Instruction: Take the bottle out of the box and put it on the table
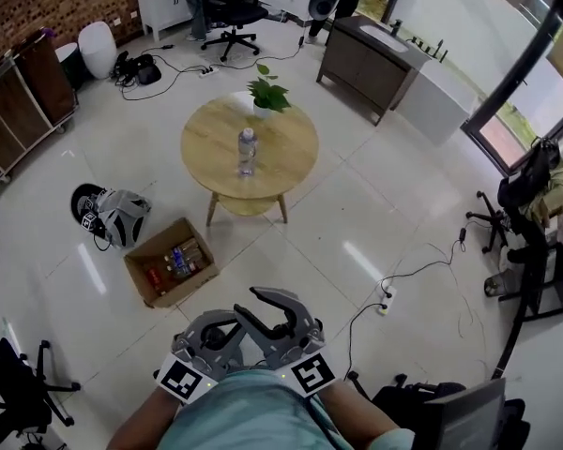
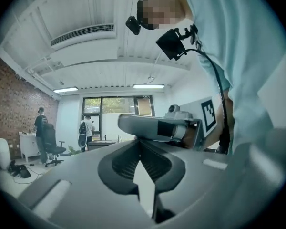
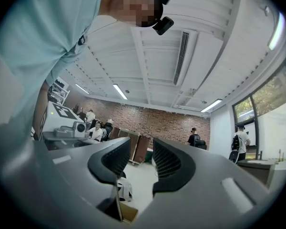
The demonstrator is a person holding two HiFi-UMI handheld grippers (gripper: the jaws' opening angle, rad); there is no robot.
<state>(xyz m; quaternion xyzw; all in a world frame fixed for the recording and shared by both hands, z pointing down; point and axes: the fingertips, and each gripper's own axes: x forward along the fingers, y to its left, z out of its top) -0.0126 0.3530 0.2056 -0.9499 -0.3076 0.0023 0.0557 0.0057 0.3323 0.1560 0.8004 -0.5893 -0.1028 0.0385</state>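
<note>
A clear water bottle (image 1: 247, 150) stands upright in the middle of the round wooden table (image 1: 296, 162). On the floor in front of the table lies an open cardboard box (image 1: 143, 272) with several bottles (image 1: 180, 259) inside. Both grippers are held crossed close to the person's chest, far from box and table. The left gripper (image 1: 216, 336) (image 2: 140, 151) is shut and empty. Just ahead of it, the right gripper (image 1: 246, 303) (image 3: 142, 151) has its jaws apart with nothing between them. A corner of the box (image 3: 126, 213) shows below the right jaws.
A potted plant (image 1: 267, 94) sits at the table's far edge. A grey-and-white bag (image 1: 113, 216) lies left of the box. A power strip with cables (image 1: 387, 300) is on the floor to the right. Office chairs (image 1: 233, 12), cabinets and a sink counter (image 1: 371, 50) line the room.
</note>
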